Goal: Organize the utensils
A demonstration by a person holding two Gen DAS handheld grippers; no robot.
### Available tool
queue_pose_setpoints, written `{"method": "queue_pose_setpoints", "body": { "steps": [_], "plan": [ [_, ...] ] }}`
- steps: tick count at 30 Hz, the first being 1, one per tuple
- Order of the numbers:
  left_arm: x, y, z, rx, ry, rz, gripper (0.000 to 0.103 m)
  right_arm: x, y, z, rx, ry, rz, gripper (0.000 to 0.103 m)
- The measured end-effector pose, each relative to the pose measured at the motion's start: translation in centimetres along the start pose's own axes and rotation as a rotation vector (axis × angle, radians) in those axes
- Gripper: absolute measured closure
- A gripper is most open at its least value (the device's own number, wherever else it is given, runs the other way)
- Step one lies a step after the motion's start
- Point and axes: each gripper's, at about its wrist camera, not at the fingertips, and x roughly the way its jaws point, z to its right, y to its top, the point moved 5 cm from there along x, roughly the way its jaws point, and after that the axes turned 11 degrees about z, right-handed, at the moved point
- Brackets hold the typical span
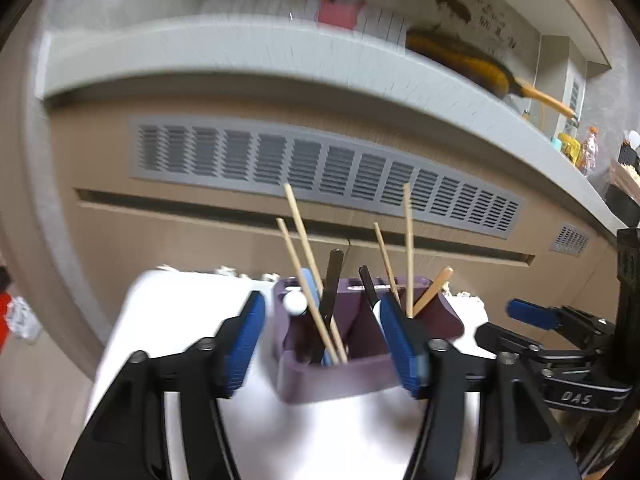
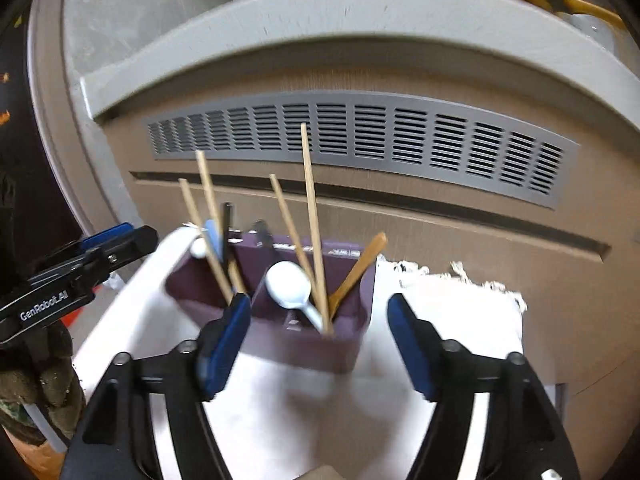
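The holder (image 1: 332,372) stands on the white table (image 2: 280,420), with chopsticks (image 2: 314,220) and spoon (image 2: 288,284) already inside. Both the left gripper (image 1: 322,344) and the right gripper (image 2: 320,344) are released, holding nothing. Best to approach slowly, keeping the pads (image 1: 240,344) clear of the 4 leaning sticks.

Purple caddy (image 2: 280,344) w/ tan chopsticks (image 2: 314,216), white spoon (image 2: 289,285), black handles (image 1: 332,292); white cloth (image 2: 452,320); grey slatted vent (image 1: 320,170); blue pads (image 1: 244,344).
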Motion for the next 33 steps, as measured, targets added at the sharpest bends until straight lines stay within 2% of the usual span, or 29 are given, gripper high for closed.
{"method": "queue_pose_setpoints", "body": {
  "steps": [2, 7, 9, 11, 16, 20, 23, 33],
  "plan": [
    [-2.7, -0.4, 0.3, 0.015, 0.035, 0.027, 0.027, -2.9, -0.9, -0.5, 0.006, -0.01, 0.035, 0.023],
    [-9.1, -3.3, 1.3, 0.054, 0.1, 0.042, 0.014, -8.3, -3.4, -1.0, 0.05, -0.01, 0.077, 0.009],
    [-11.4, -4.9, 1.9, 0.059, 0.107, 0.046, 0.009, -10.7, -5.0, -1.3, 0.08, 0.011, 0.079, 0.006],
    [-13.7, -6.8, 2.7, 0.072, 0.095, 0.036, 0.0, -12.7, -6.1, -1.5, 0.094, -0.003, 0.1, 0.005],
    [-17.6, -9.7, 4.2, 0.103, 0.106, 0.09, 0.0, -16.8, -9.2, -1.8, 0.076, -0.129, 0.203, 0.001],
    [-19.3, -11.0, 5.1, 0.143, 0.187, 0.133, 0.0, -18.5, -11.4, -2.4, 0.032, -0.199, 0.248, 0.0],
    [-19.4, -11.5, 5.9, 0.197, 0.228, 0.124, 0.0, -18.6, -12.3, -2.7, 0.0, -0.214, 0.24, 0.0],
    [-19.3, -12.0, 5.8, 0.182, 0.217, 0.092, 0.0, -18.3, -13.3, -1.5, 0.017, -0.235, 0.215, 0.0]
  ]
}}
